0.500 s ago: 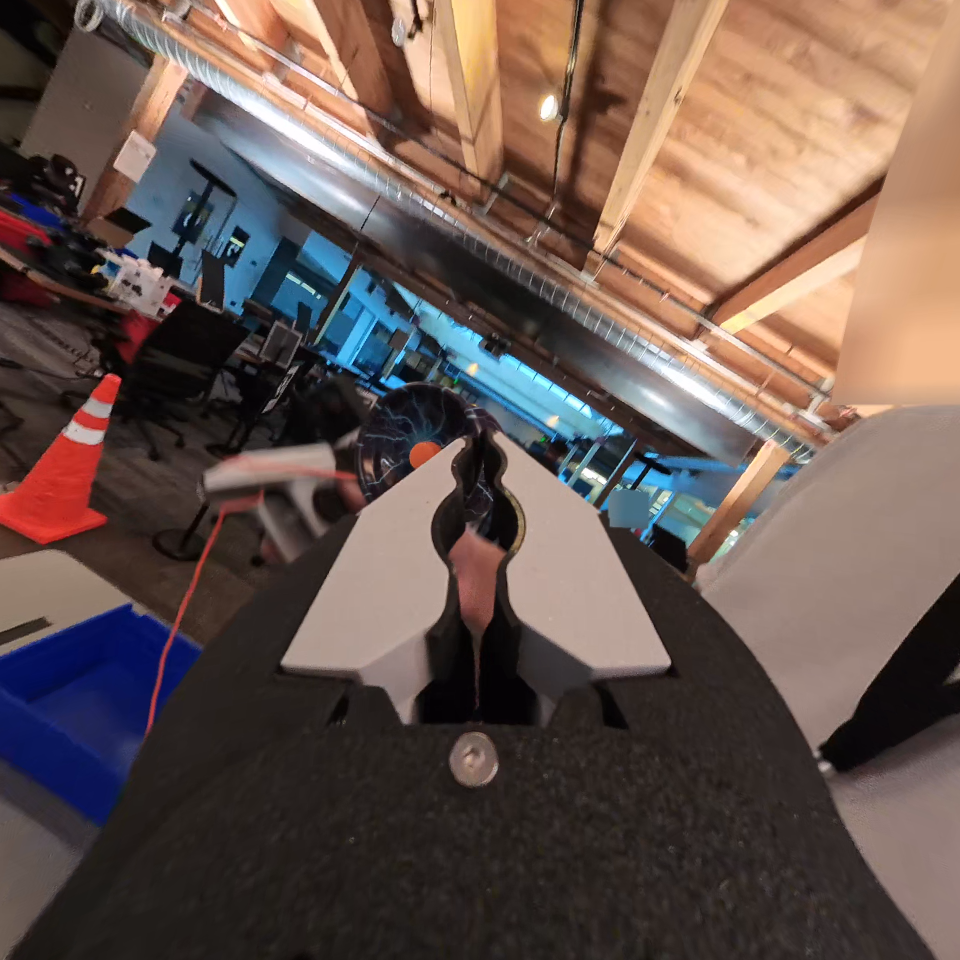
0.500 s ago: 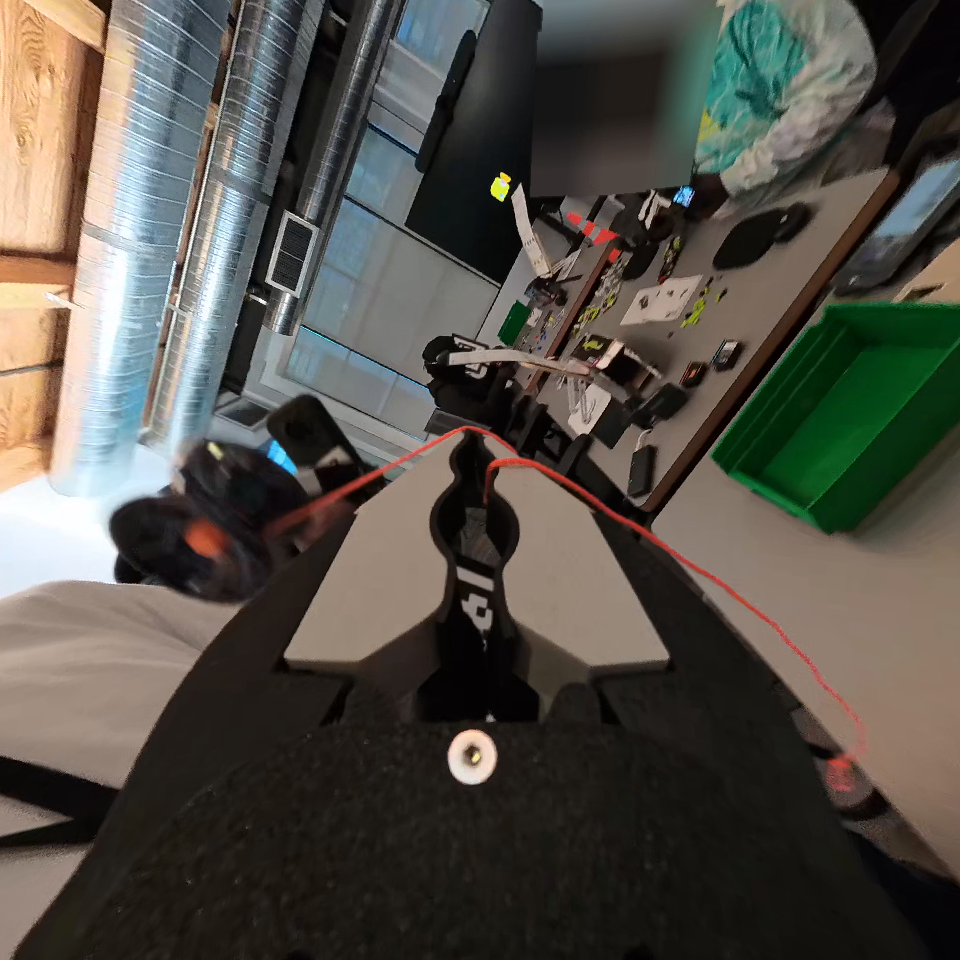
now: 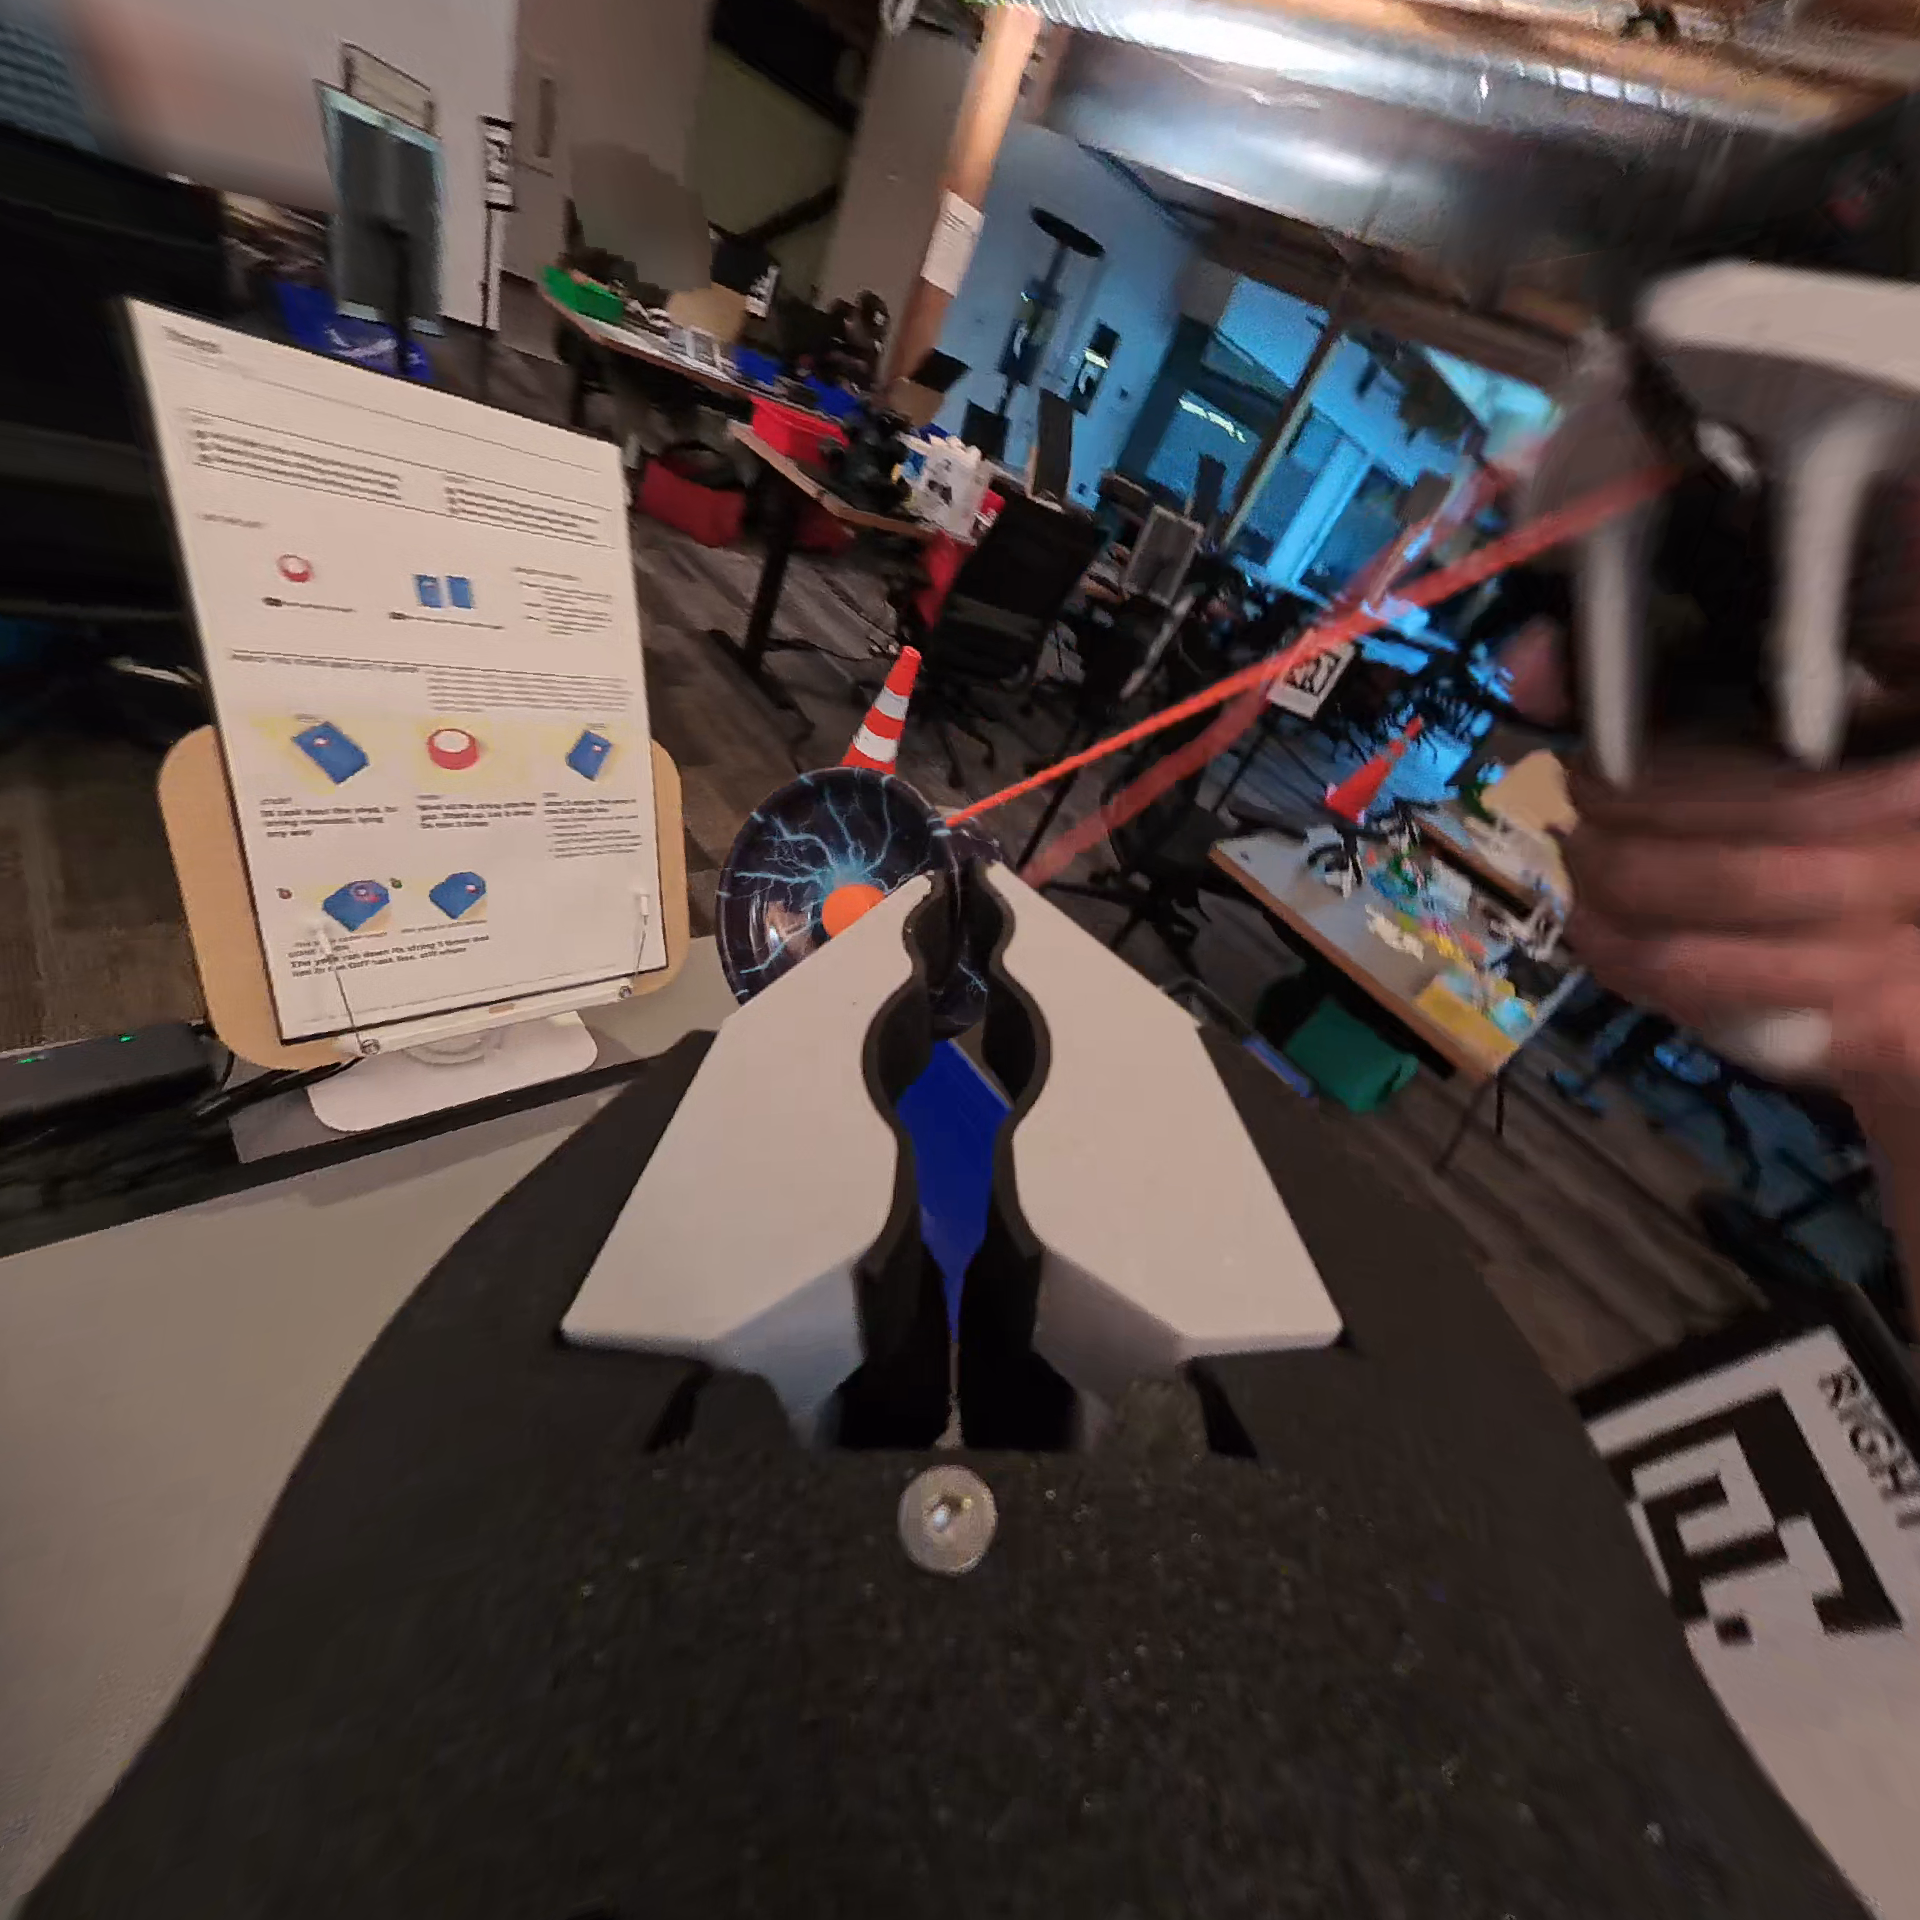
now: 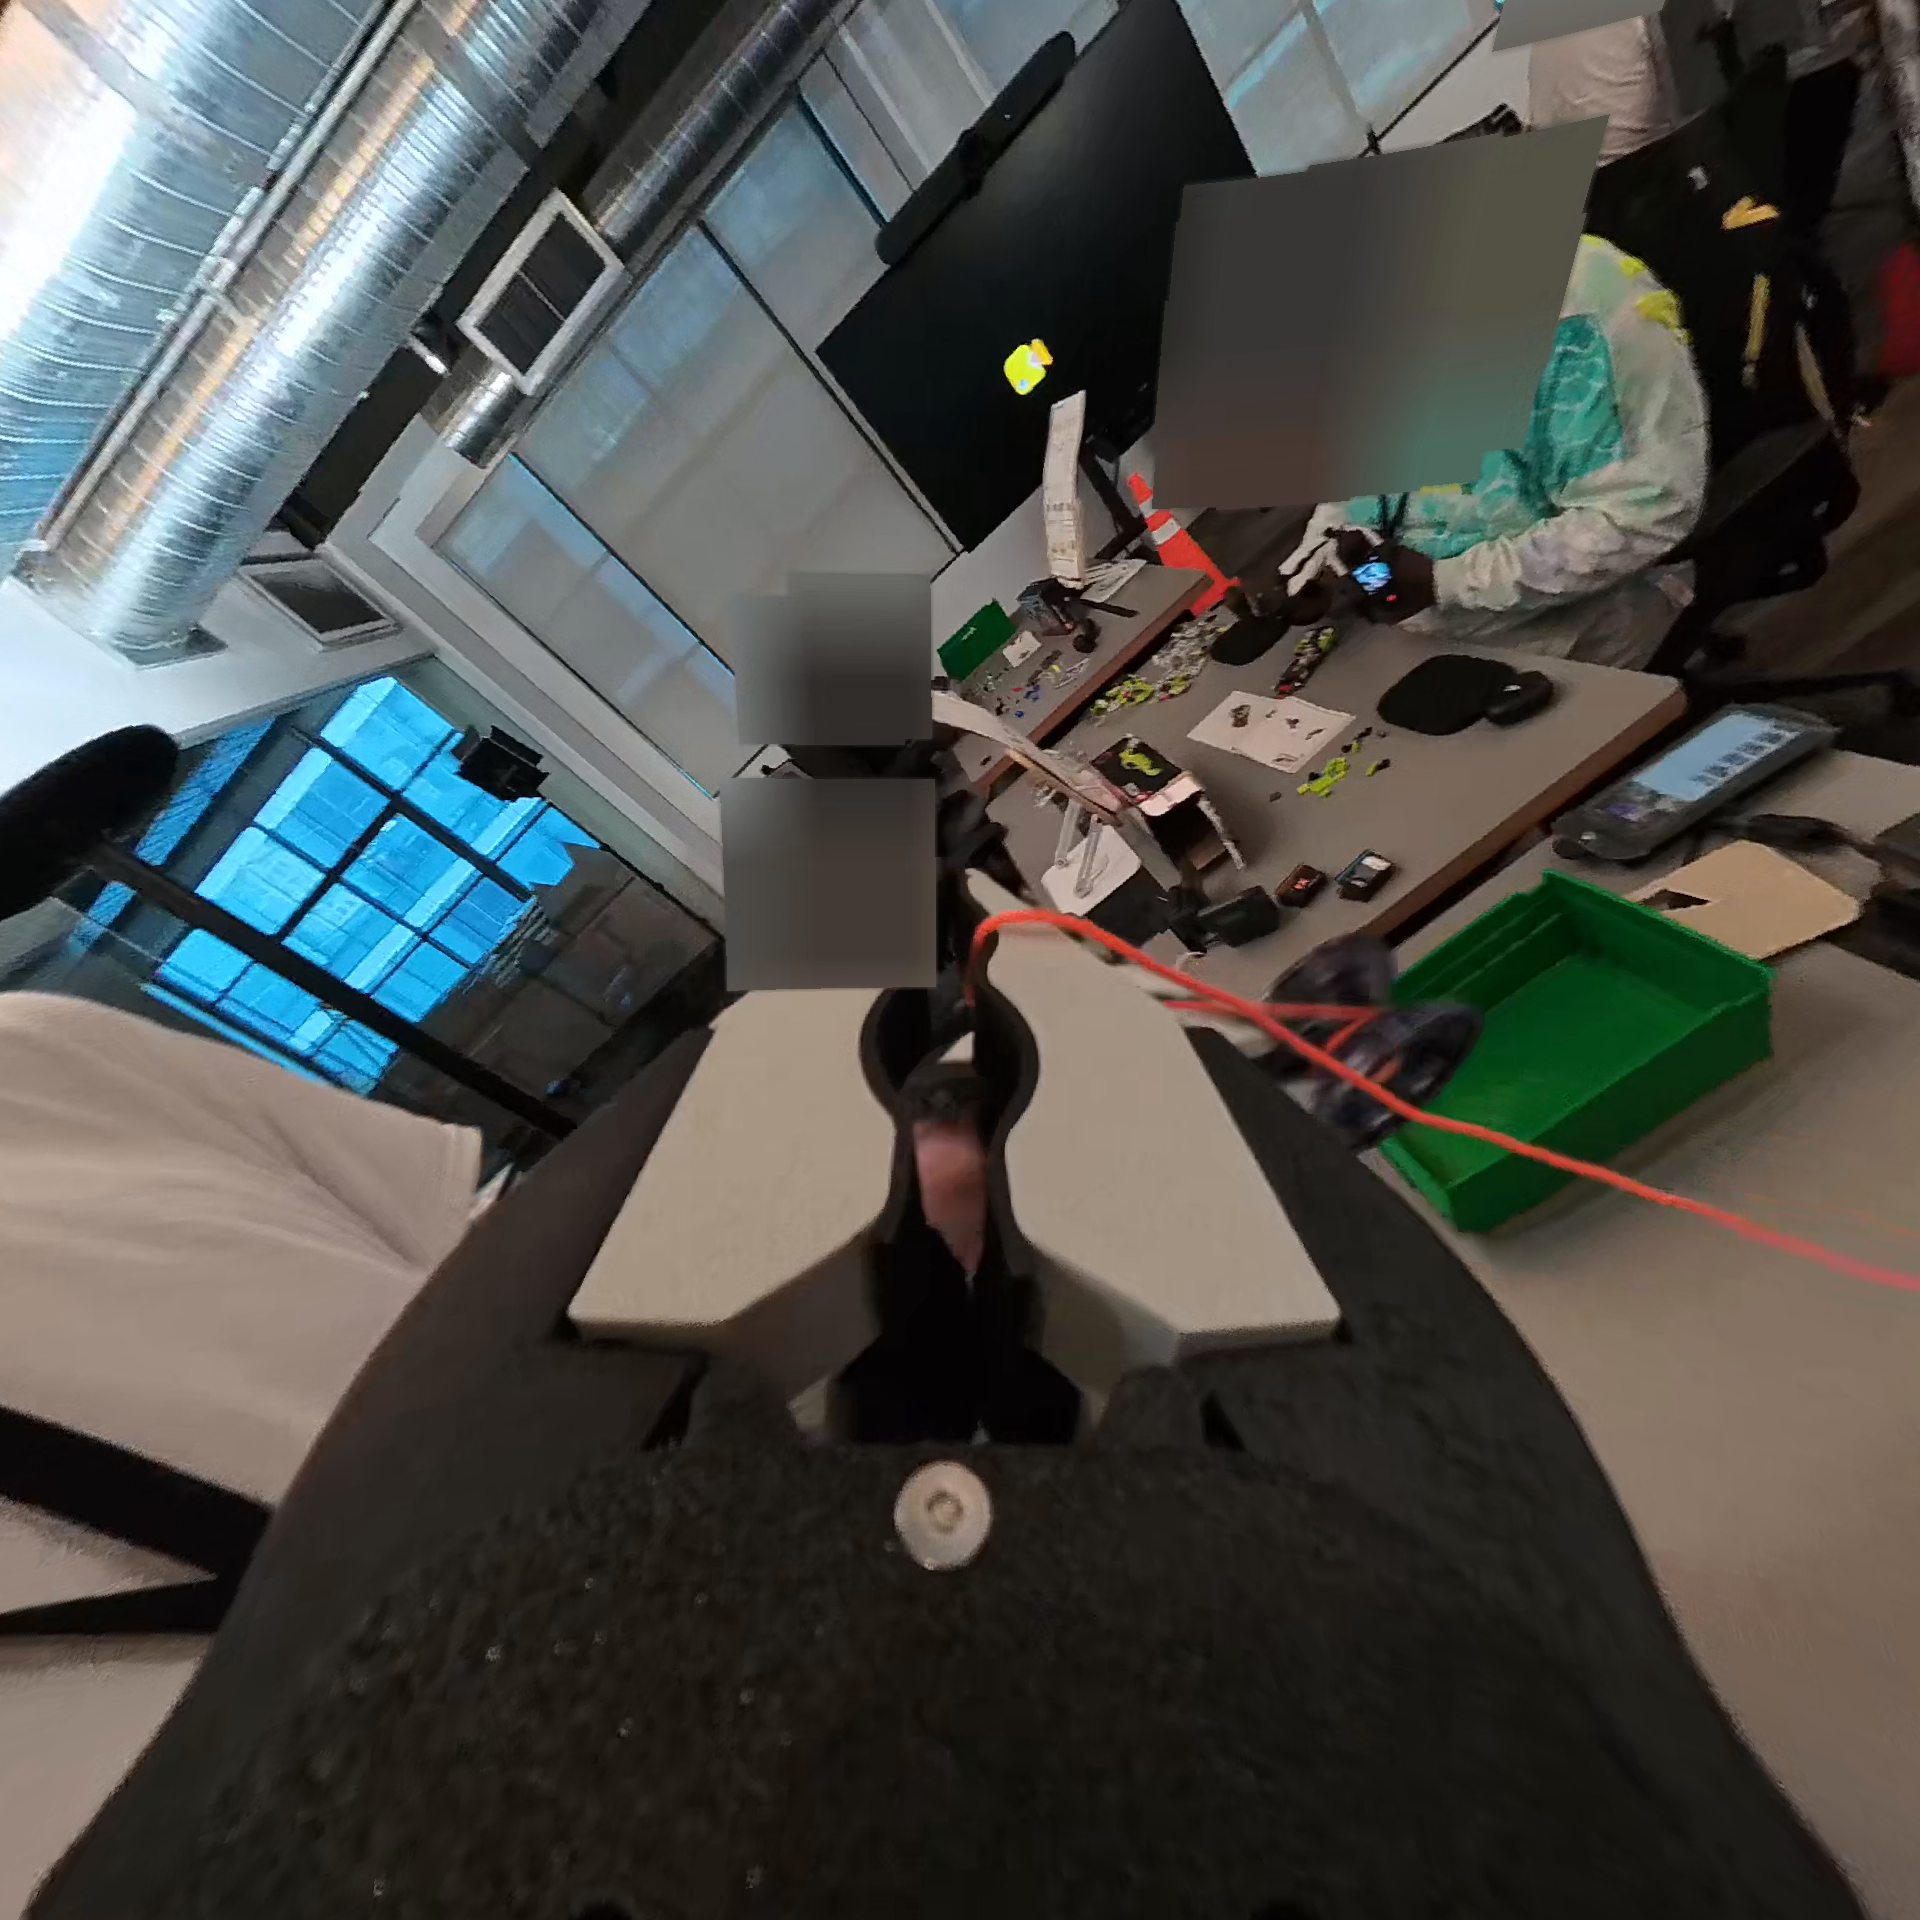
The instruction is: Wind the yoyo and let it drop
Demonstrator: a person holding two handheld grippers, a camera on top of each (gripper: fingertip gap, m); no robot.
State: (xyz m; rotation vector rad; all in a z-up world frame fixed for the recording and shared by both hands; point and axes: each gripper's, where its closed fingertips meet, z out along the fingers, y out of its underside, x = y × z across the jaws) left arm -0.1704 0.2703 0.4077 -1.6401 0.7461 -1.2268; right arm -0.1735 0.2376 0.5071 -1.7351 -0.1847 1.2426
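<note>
The left gripper [image 3: 951,894] is clamping the yoyo [image 3: 831,883] at its fingertips. The right gripper [image 4: 961,935] is pinching the red string [image 4: 1455,1127], jaws together, string running taut to the yoyo.

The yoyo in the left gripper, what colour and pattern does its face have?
Dark yoyo face with pale blue lightning-like streaks and an orange centre; best in the left wrist view.

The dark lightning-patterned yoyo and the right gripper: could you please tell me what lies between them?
Only the taut red string, running through open air from the dark lightning-patterned yoyo up to the right gripper; the left wrist view shows this.
</note>
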